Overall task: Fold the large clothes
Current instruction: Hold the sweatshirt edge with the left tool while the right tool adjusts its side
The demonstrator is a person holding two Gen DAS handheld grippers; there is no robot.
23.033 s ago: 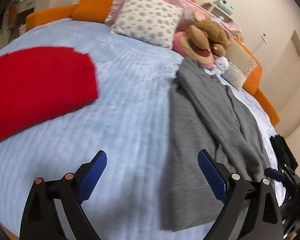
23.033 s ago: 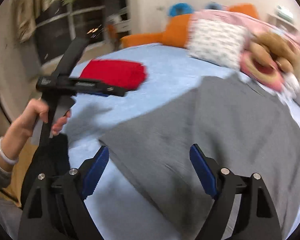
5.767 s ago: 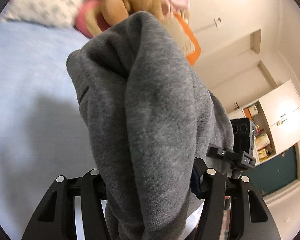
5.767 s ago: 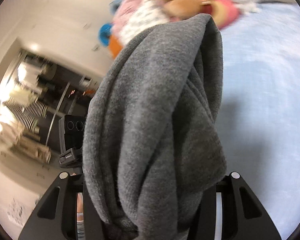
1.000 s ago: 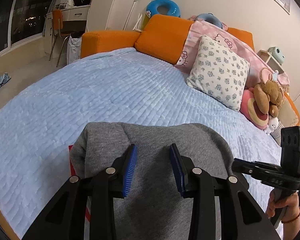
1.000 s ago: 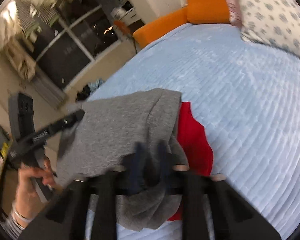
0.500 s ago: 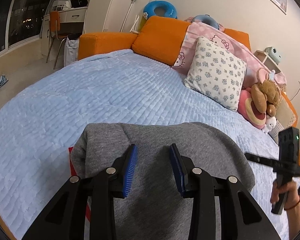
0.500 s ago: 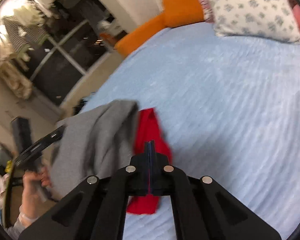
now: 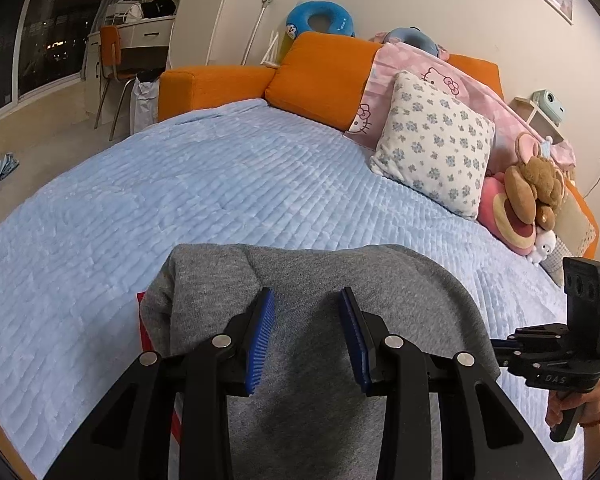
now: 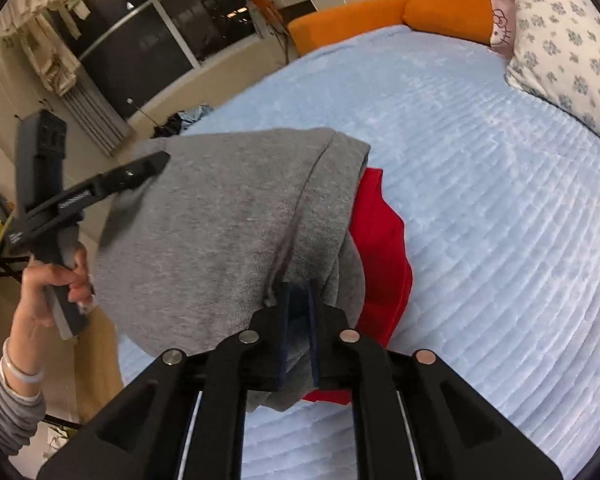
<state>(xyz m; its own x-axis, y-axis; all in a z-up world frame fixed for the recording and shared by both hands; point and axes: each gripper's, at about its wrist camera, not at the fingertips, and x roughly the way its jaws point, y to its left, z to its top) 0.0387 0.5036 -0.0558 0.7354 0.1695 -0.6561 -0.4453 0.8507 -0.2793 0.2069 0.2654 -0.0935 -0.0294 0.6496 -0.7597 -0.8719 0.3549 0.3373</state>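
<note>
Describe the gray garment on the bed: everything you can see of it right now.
The gray garment looks like soft, fleecy knit, folded into a thick rounded bundle with a seam running down its top layer. It lies near the edge of the light blue bedspread, stacked on a folded red garment that peeks out along one side. The left gripper hovers over it, jaws apart. The right gripper, jaws just opening slightly, sits at its near edge; contact is unclear.

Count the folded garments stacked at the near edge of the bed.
2. The grey sweater lies on top, at the blue bedcover's near edge. The red garment lies beneath it, showing only along the sweater's edge. Anything else underneath would be hidden.
</note>
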